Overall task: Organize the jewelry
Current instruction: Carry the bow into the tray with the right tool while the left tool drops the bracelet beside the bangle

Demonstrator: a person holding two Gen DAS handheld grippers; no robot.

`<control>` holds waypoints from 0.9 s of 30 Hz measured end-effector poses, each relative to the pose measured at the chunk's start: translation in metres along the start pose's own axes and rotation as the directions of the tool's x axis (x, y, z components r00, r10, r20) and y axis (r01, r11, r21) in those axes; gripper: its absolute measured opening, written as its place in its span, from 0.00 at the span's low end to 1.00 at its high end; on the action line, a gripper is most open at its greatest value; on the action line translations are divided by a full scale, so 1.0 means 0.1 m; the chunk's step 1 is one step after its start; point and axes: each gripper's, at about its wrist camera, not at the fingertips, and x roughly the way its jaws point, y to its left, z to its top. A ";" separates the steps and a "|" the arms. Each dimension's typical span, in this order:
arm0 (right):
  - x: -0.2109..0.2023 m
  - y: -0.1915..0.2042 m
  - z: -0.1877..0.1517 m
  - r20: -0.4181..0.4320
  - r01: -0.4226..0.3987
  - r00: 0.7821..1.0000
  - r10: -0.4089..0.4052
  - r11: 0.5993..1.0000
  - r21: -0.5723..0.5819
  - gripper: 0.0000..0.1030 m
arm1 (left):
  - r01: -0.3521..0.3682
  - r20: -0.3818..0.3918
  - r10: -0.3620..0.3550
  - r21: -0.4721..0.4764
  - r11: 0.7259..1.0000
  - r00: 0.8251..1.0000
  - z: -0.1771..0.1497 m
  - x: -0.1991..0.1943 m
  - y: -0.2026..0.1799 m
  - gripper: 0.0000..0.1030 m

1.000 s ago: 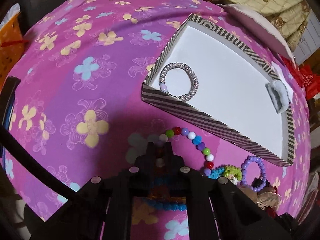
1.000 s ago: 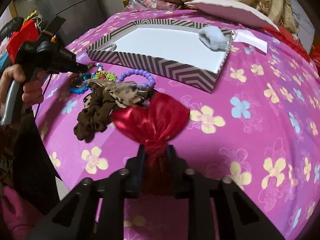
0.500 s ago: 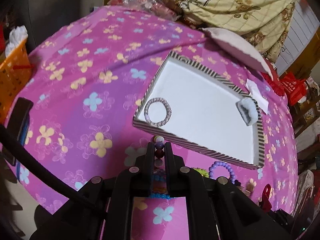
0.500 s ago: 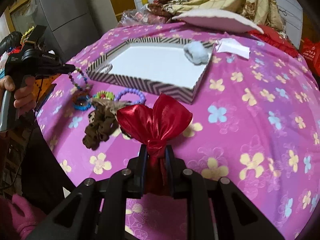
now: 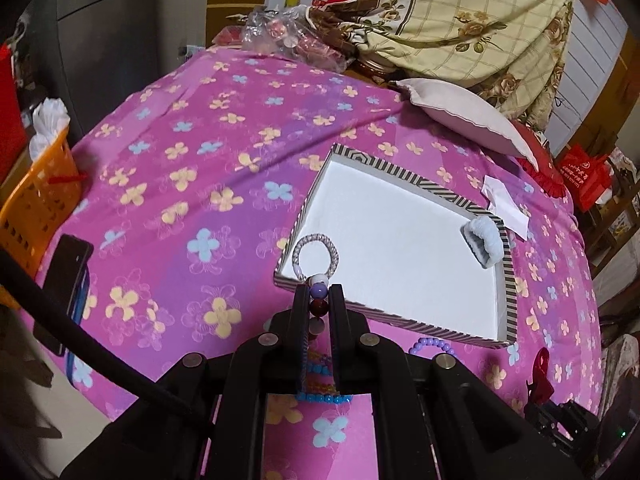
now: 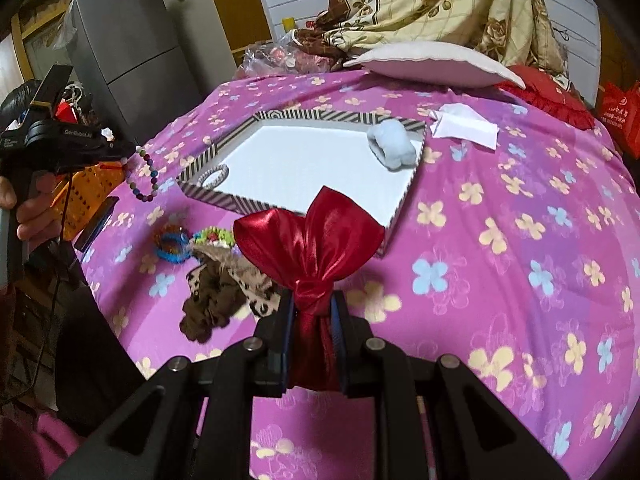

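Left wrist view: the left gripper (image 5: 319, 294) is clamped on the beaded bracelet (image 5: 319, 298), held over the near-left corner of the striped tray (image 5: 505, 276). A crystal bracelet (image 5: 316, 254) lies inside that corner.

Right wrist view: the right gripper (image 6: 313, 306) is clamped on the red satin bow (image 6: 310, 246), raised over the tablecloth (image 6: 500, 264) at the tray's near edge.

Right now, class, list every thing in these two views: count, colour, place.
tray: one, striped rim, white floor, on cloth
sparkly ring: one, silver, tray's near-left corner
fluffy scrunchie: one, pale blue, tray's far-right corner
bead bracelet: one, multicoloured, hanging from left gripper
red bow: one, in right gripper
purple bracelet: one, beside tray
brown scrunchies: pile, on cloth
phone: one, black, cloth's left edge
left gripper: jaws shut
right gripper: jaws shut
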 end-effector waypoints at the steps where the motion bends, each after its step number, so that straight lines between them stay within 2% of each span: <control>1: 0.02 0.01 0.04 -0.002 0.001 1.000 -0.001 1.000 -0.004 0.17 | -0.001 0.002 0.001 0.005 1.000 1.000 0.01 -0.01 -0.02 0.23; 14: 0.20 0.03 0.48 0.021 -0.010 1.000 0.010 1.000 0.006 0.17 | -0.017 0.005 0.016 0.048 0.999 1.000 0.22 0.07 -0.21 0.23; 27: 0.66 -0.07 0.85 -0.025 0.015 1.000 -0.014 0.999 0.038 0.17 | -0.038 -0.024 0.040 0.095 0.995 0.999 0.43 0.38 -0.54 0.23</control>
